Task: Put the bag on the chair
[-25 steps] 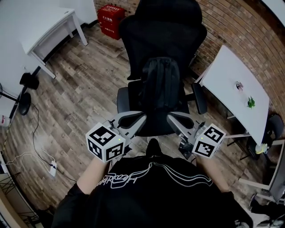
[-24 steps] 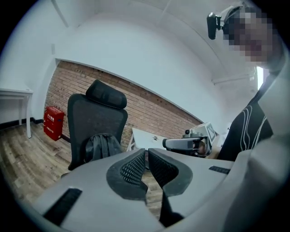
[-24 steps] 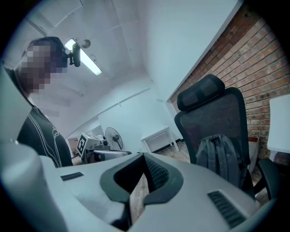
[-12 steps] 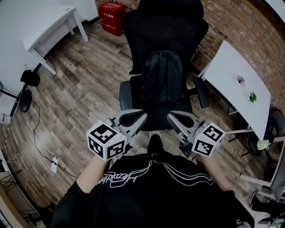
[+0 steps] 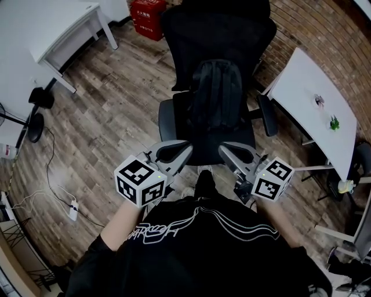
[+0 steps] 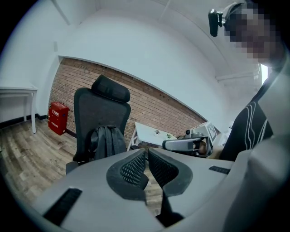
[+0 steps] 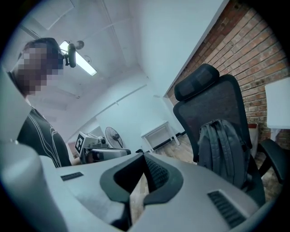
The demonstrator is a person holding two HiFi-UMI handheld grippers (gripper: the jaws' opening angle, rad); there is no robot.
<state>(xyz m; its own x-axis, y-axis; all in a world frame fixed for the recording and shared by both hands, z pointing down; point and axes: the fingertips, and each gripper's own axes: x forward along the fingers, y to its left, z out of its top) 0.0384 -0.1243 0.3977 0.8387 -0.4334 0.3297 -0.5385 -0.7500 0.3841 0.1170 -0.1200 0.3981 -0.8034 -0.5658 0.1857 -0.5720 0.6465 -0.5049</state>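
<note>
A black backpack (image 5: 216,96) stands upright on the seat of a black office chair (image 5: 215,35) and leans on its backrest. Both grippers are held close to my body, in front of the seat's near edge and apart from the bag. My left gripper (image 5: 184,149) is shut with nothing in it, and so is my right gripper (image 5: 225,151). In the left gripper view the shut jaws (image 6: 147,152) point towards the bag (image 6: 107,141) on the chair (image 6: 90,113). The right gripper view shows its shut jaws (image 7: 144,157) with the bag (image 7: 224,147) at the right.
A white table (image 5: 316,110) with small items stands right of the chair, by the brick wall. A white desk (image 5: 52,29) is at the far left and a red box (image 5: 148,17) behind the chair. A fan base (image 5: 35,125) and a power strip (image 5: 72,210) lie on the wooden floor at left.
The chair and bag have drifted a little right and down in the head view. Both grippers stay shut and empty in almost the same place.
</note>
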